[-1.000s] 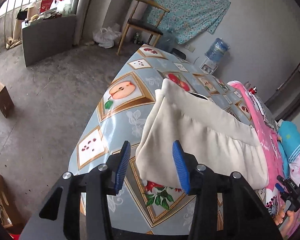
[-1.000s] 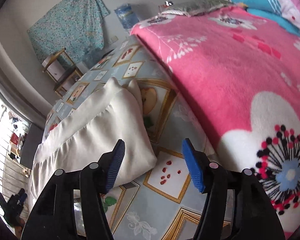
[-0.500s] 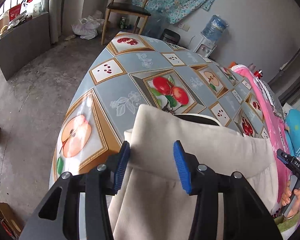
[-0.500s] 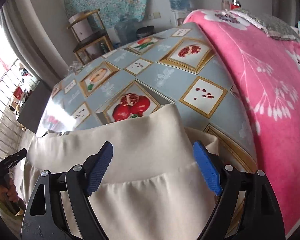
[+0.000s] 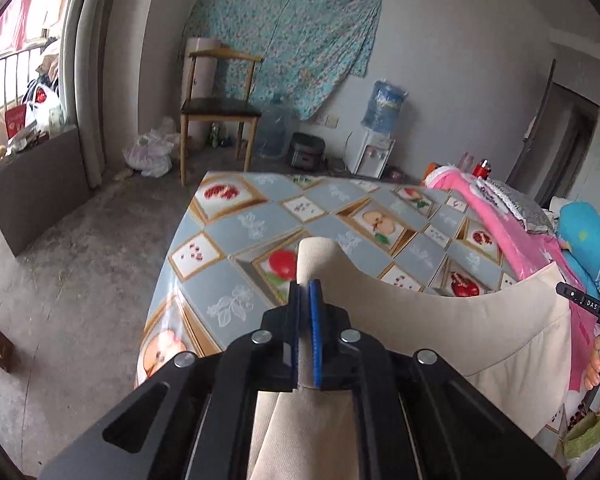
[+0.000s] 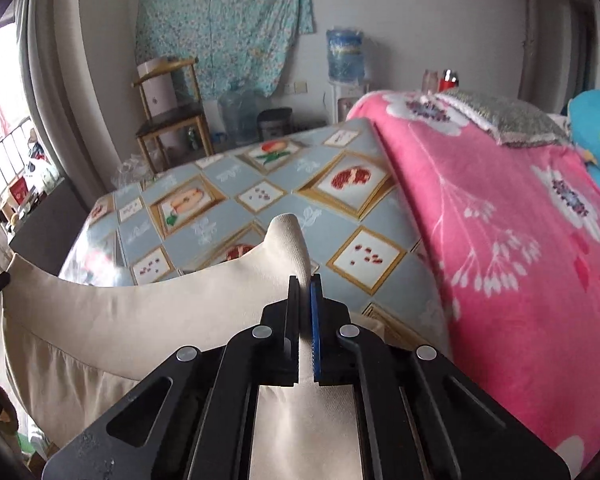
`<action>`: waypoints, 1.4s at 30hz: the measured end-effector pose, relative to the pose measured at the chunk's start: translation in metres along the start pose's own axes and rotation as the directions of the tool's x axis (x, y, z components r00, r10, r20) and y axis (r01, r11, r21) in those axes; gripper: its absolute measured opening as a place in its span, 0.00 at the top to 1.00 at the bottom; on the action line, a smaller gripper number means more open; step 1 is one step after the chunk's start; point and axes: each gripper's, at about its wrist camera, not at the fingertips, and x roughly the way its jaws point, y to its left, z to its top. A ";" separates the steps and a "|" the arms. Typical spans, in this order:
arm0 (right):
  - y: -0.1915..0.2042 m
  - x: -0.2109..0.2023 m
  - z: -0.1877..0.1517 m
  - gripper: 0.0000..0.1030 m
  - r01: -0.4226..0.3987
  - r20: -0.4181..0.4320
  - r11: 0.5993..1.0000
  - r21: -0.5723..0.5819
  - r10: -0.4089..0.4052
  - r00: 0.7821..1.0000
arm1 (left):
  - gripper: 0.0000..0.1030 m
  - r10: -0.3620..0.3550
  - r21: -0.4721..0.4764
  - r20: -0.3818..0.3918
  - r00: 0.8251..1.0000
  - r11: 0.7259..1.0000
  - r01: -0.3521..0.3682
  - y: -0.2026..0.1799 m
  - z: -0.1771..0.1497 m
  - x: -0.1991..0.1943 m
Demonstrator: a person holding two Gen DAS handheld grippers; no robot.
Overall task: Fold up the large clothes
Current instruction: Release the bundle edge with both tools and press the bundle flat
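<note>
A large cream garment [image 5: 440, 328] with a plain band along its top edge hangs stretched between my two grippers, above the fruit-patterned tablecloth [image 5: 236, 276]. My left gripper [image 5: 305, 290] is shut on the band's left corner, and a tab of cloth sticks up past the blue pads [image 5: 315, 320]. My right gripper [image 6: 305, 282] is shut on the cream garment [image 6: 140, 308] at the band's right corner, cloth poking up above it too. The edge between them sags in a curve. In the left wrist view the other gripper [image 5: 584, 308] and a hand show at the far right.
A pink flowered blanket [image 6: 500, 208] covers the bed to the right of the tablecloth, with a blue pillow [image 5: 588, 240] behind. A wooden chair [image 5: 216, 108], a water dispenser [image 5: 380, 128] and plastic bags stand by the far wall. Bare concrete floor [image 5: 60, 260] lies left.
Both grippers have gone from open around the folded garment's edge to shut on its band corners. They have lifted it off the table and spread it between them.
</note>
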 end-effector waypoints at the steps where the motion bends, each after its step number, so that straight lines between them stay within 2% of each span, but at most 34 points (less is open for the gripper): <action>1: -0.002 -0.006 0.005 0.96 0.008 0.024 1.000 0.003 -0.008 1.000 | 0.96 -0.006 0.009 0.015 1.000 1.000 0.006 -0.002 0.008 -0.001; 4: -0.013 0.002 0.016 0.96 0.026 0.037 0.999 0.034 -0.027 0.999 | 0.96 0.024 0.031 0.012 1.000 0.999 -0.025 -0.004 0.024 0.020; 7: -0.025 0.047 0.013 0.96 0.049 -0.029 0.997 0.054 -0.048 0.998 | 0.96 0.063 0.050 -0.076 0.995 0.997 -0.059 -0.001 0.019 0.072; 9: -0.029 0.090 0.002 0.96 0.053 -0.132 0.997 0.061 -0.045 0.990 | 0.95 0.138 0.106 -0.195 0.971 0.987 -0.119 -0.003 0.005 0.113; 11: -0.029 0.122 -0.011 0.92 0.078 -0.221 0.996 0.040 -0.067 0.973 | 0.94 0.167 0.122 -0.307 0.937 0.983 -0.136 0.001 -0.010 0.143; 12: -0.030 0.131 -0.015 0.88 0.092 -0.253 0.995 0.031 -0.081 0.964 | 0.90 0.175 0.111 -0.325 0.930 0.983 -0.146 0.005 -0.013 0.147; 15: -0.039 0.112 -0.009 0.55 0.121 -0.229 0.990 0.067 -0.103 0.968 | 0.83 0.160 0.055 -0.267 0.950 0.987 -0.151 0.015 -0.004 0.126; 17: -0.045 0.081 -0.003 0.54 0.118 -0.171 0.989 0.090 -0.101 0.980 | 0.81 0.165 0.037 -0.213 0.963 0.986 -0.161 0.024 0.002 0.101; 19: -0.047 0.042 0.000 0.50 0.081 -0.120 0.991 0.108 -0.068 0.991 | 0.81 0.123 0.023 -0.171 0.978 0.992 -0.121 0.030 0.005 0.072; 21: -0.042 0.004 -0.008 0.48 0.009 -0.088 0.994 0.109 0.000 0.996 | 0.81 0.069 0.038 -0.153 0.986 0.997 -0.064 0.029 0.002 0.044; 23: -0.025 -0.020 -0.024 0.48 -0.037 -0.090 0.998 0.058 0.042 0.995 | 0.81 0.010 0.060 -0.154 0.988 0.998 -0.001 0.022 -0.010 0.020; 25: -0.007 -0.032 -0.049 0.48 -0.089 -0.126 0.996 0.007 0.089 0.988 | 0.80 -0.049 0.069 -0.193 0.980 0.996 0.064 0.014 -0.029 0.006; 27: 0.004 -0.031 -0.078 0.48 -0.112 -0.170 0.994 -0.010 0.109 0.979 | 0.80 0.001 0.094 -0.232 0.973 0.995 0.021 0.009 -0.051 0.007; 29: -0.006 -0.019 -0.104 0.50 -0.130 -0.236 0.988 0.084 0.146 0.961 | 0.80 0.105 0.128 -0.276 0.955 0.989 -0.072 0.010 -0.075 0.019; 30: -0.016 -0.012 -0.116 0.55 -0.114 -0.259 0.983 0.141 0.148 0.954 | 0.80 0.125 0.125 -0.306 0.944 0.988 -0.090 0.015 -0.086 0.027; 31: -0.023 -0.006 -0.127 0.59 -0.093 -0.270 0.984 0.153 0.132 0.954 | 0.78 0.136 0.124 -0.315 0.939 0.987 -0.101 0.020 -0.094 0.032; 33: -0.025 -0.002 -0.138 0.59 -0.102 -0.243 0.987 0.126 0.131 0.961 | 0.78 0.180 0.148 -0.303 0.936 0.979 -0.140 0.024 -0.104 0.035; 35: -0.014 -0.005 -0.130 0.60 -0.046 -0.271 0.996 0.070 0.064 0.961 | 0.78 0.182 0.135 -0.293 0.939 0.980 -0.148 0.024 -0.101 0.029; 37: 0.002 -0.021 -0.122 0.58 0.029 -0.262 1.000 -0.001 -0.028 0.965 | 0.78 0.182 0.129 -0.255 0.950 0.980 -0.153 0.020 -0.095 0.012; 39: 0.019 -0.041 -0.117 0.50 -0.014 -0.213 1.000 -0.018 0.010 0.977 | 0.78 0.150 0.122 -0.206 0.967 0.984 -0.127 0.012 -0.093 -0.008; 42: 0.058 -0.049 -0.116 0.46 -0.123 -0.185 0.992 -0.039 0.114 0.976 | 0.77 0.039 0.147 -0.207 0.978 0.989 -0.009 -0.019 -0.096 -0.018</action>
